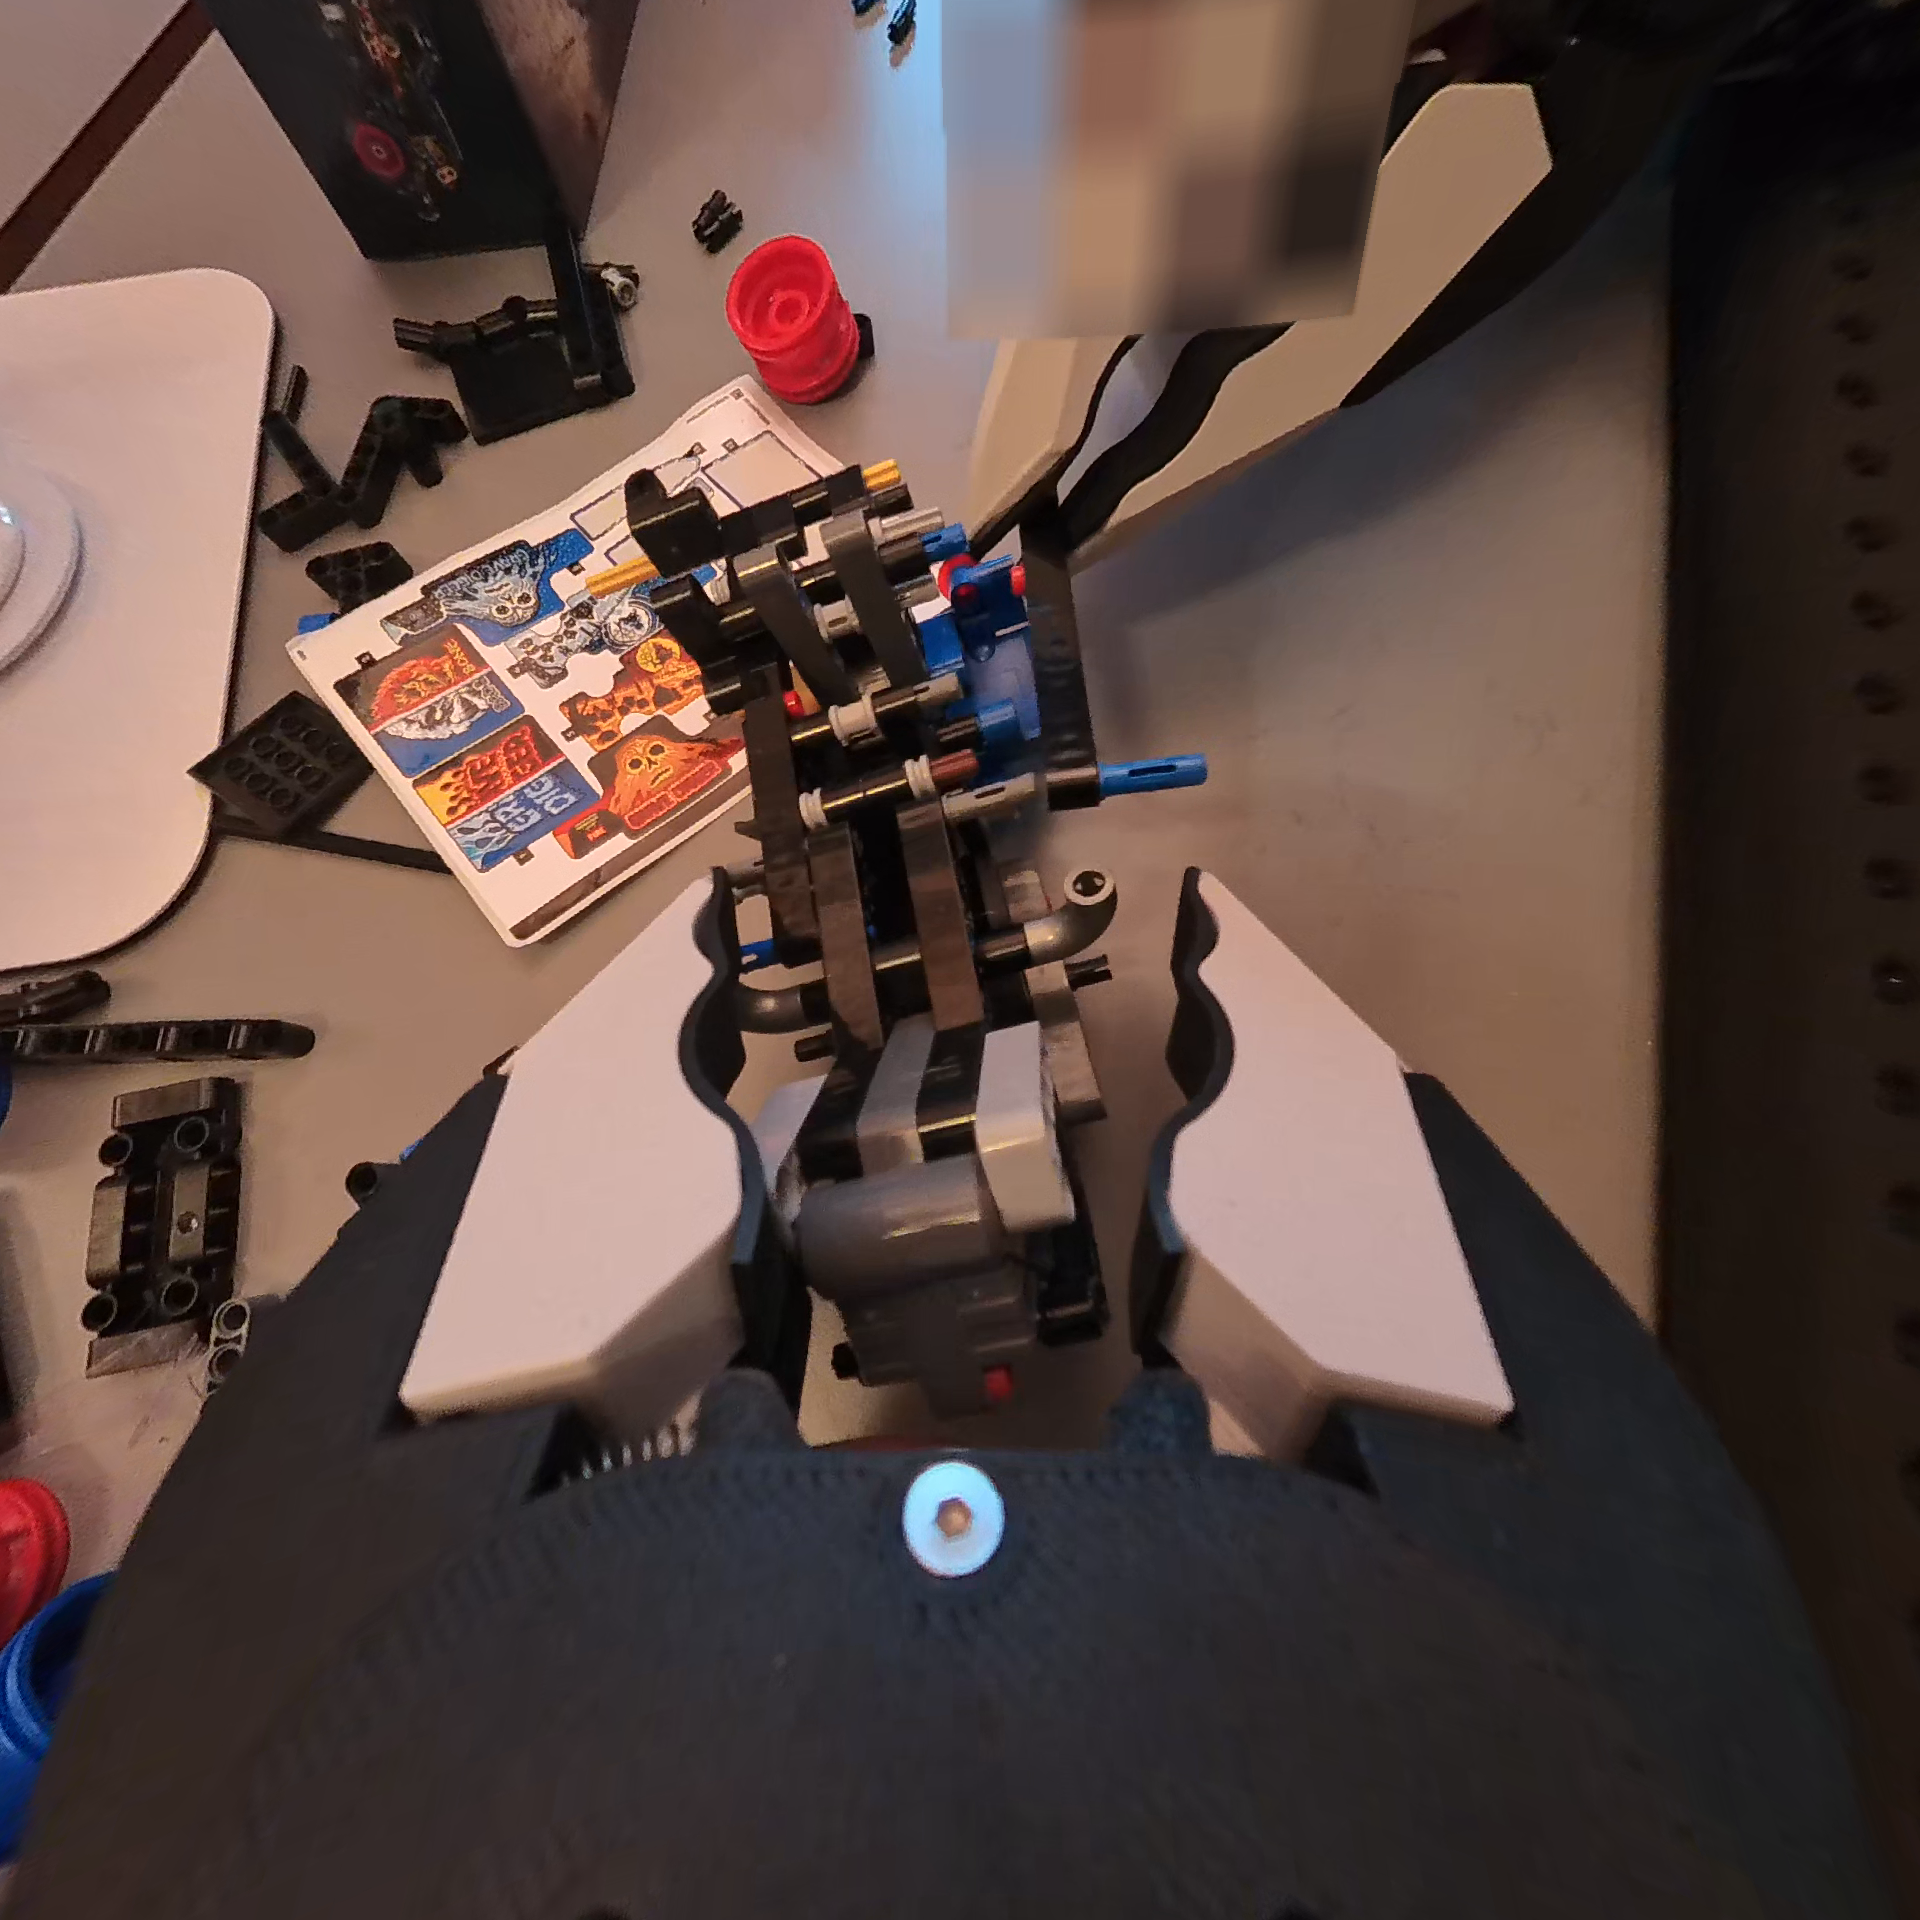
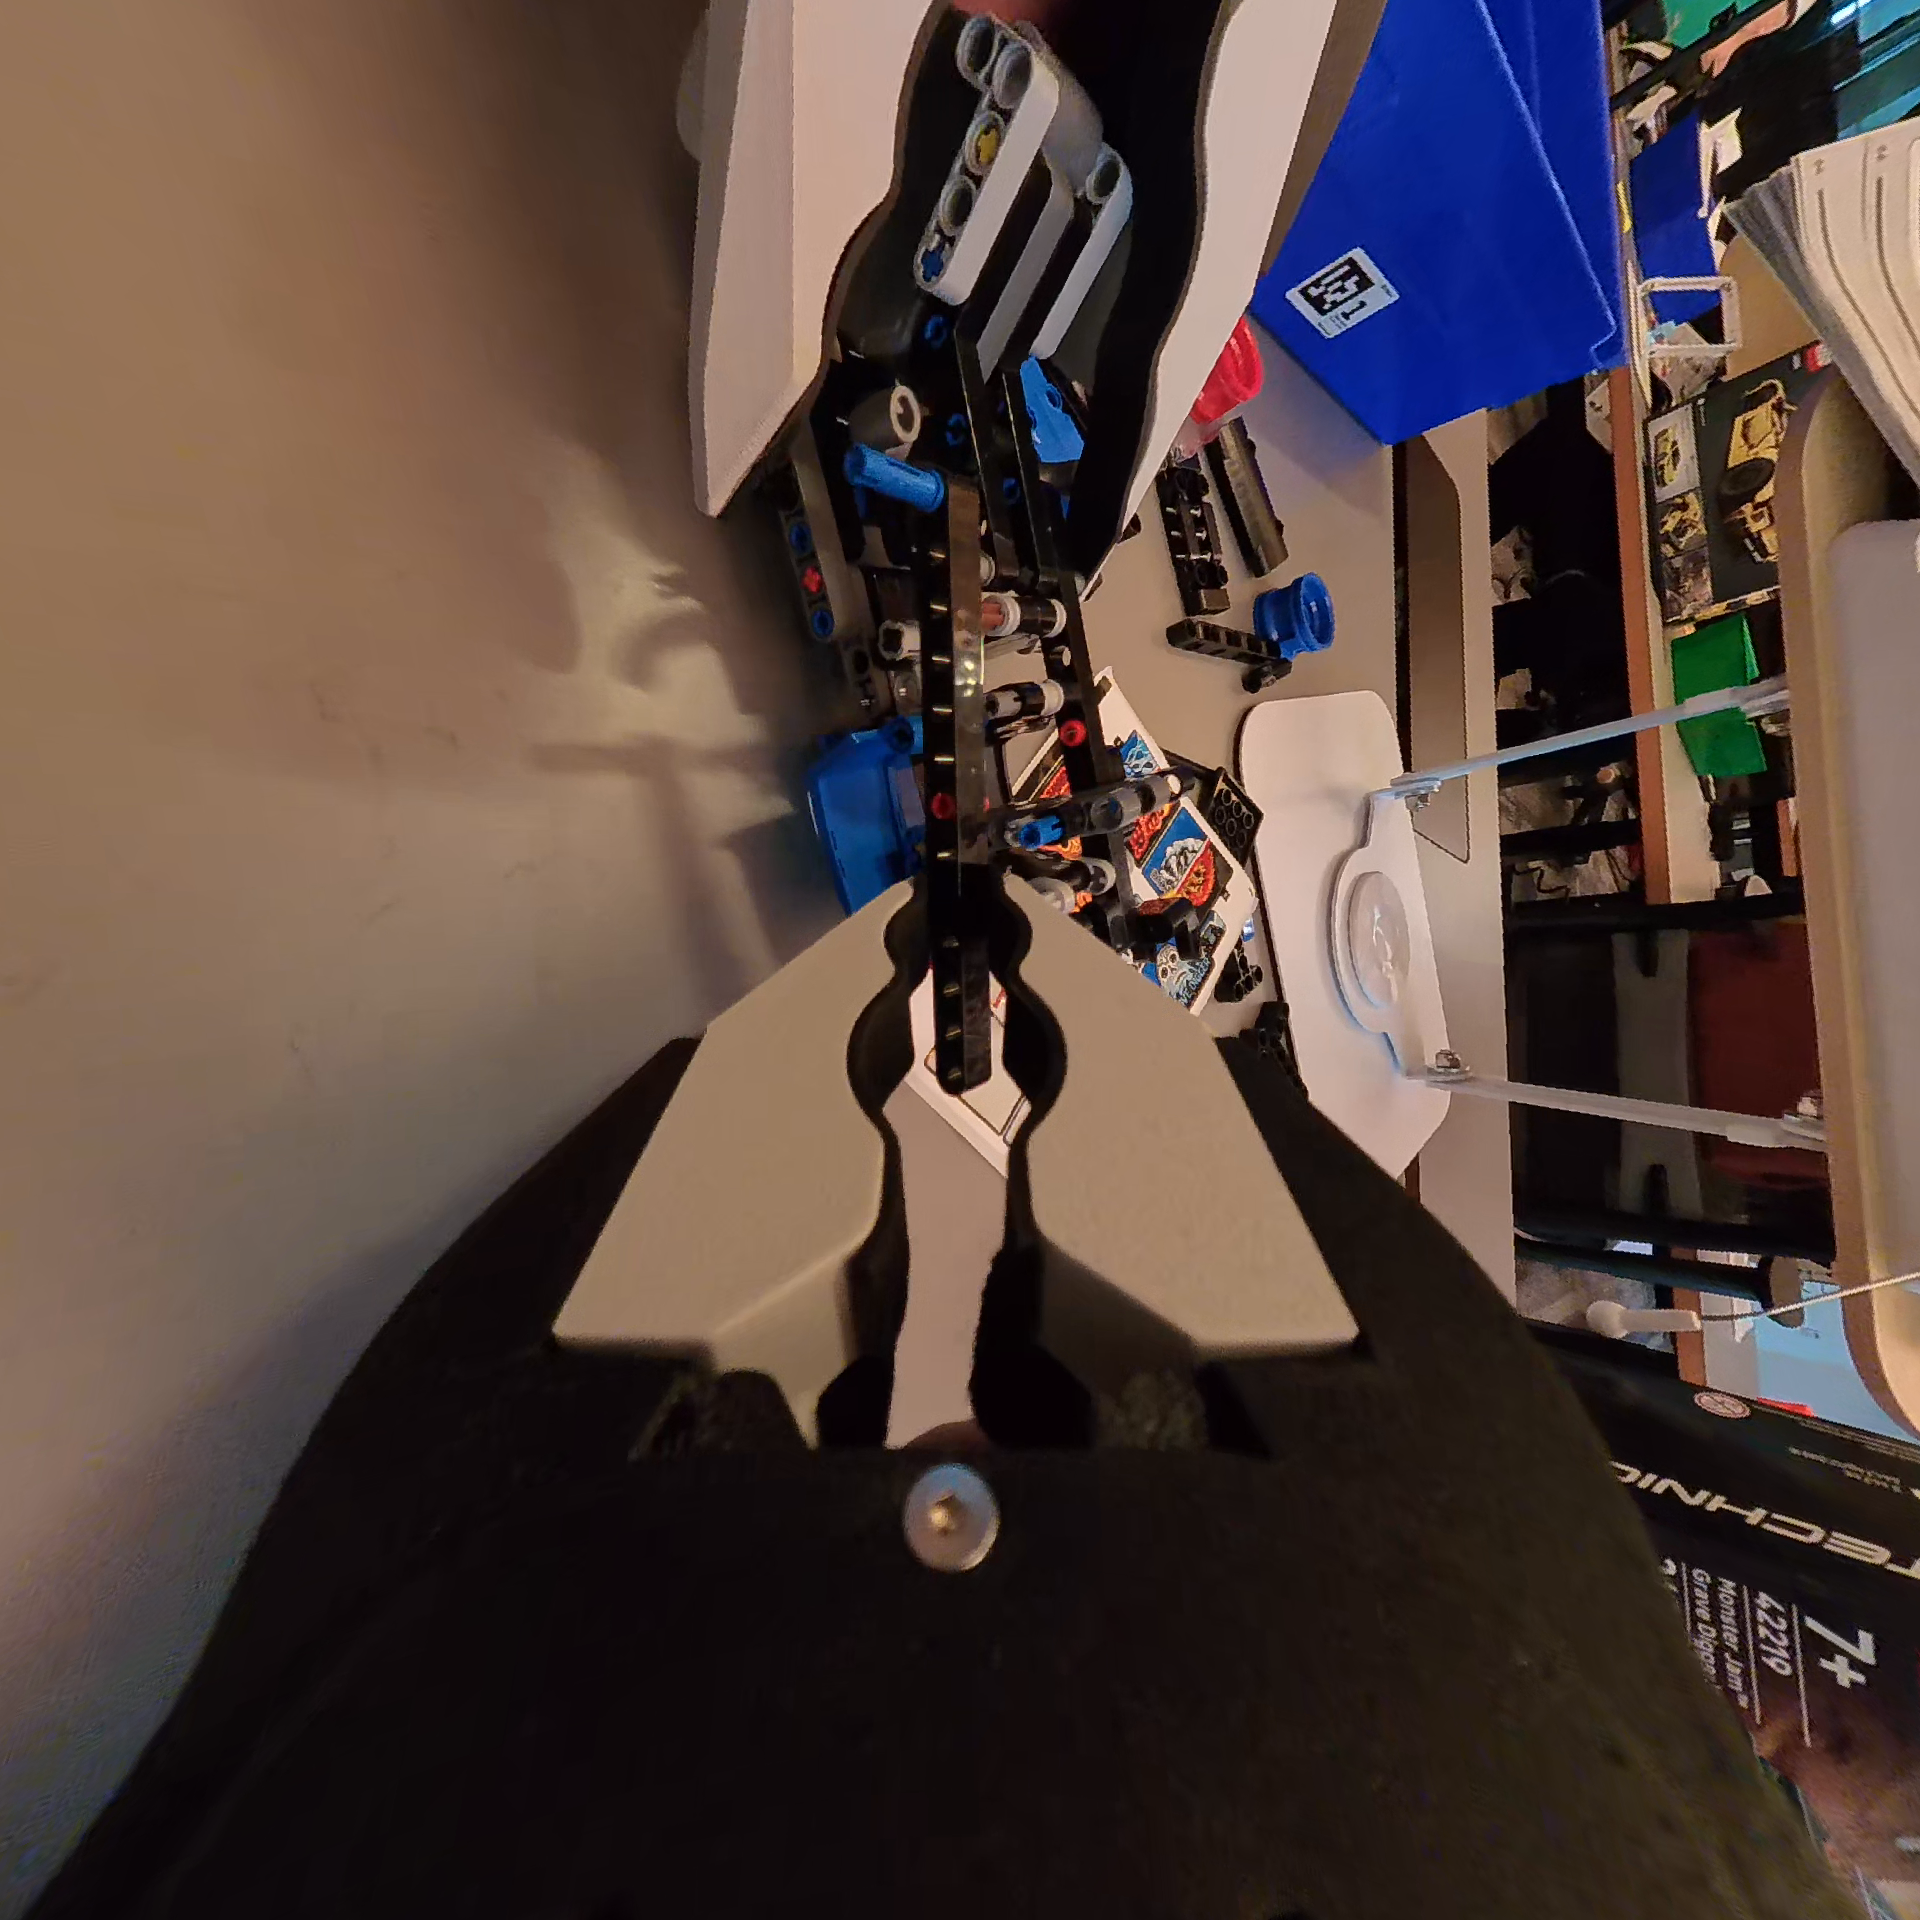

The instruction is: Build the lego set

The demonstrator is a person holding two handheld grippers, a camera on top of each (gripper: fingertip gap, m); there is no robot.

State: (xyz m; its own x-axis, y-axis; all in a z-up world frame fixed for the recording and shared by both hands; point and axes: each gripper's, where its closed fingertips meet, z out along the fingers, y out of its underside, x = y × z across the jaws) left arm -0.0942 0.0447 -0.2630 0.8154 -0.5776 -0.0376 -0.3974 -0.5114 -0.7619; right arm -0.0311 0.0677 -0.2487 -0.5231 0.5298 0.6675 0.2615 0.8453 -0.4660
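A matte grey tabletop (image 1: pixel 1351 675) forms the work surface, lit warmly from one side so that soft shadows fall across it. A rounded white board (image 1: pixel 114 623) lies flat on the tabletop, and a large blue plastic bin (image 2: pixel 1455 208) bearing a square black-and-white marker stands at the table's far side. Beyond the table edge, wooden shelving (image 2: pixel 1652 727) holds boxes and a green object, beside a clear acrylic stand (image 2: pixel 1558 748) fastened with screws.
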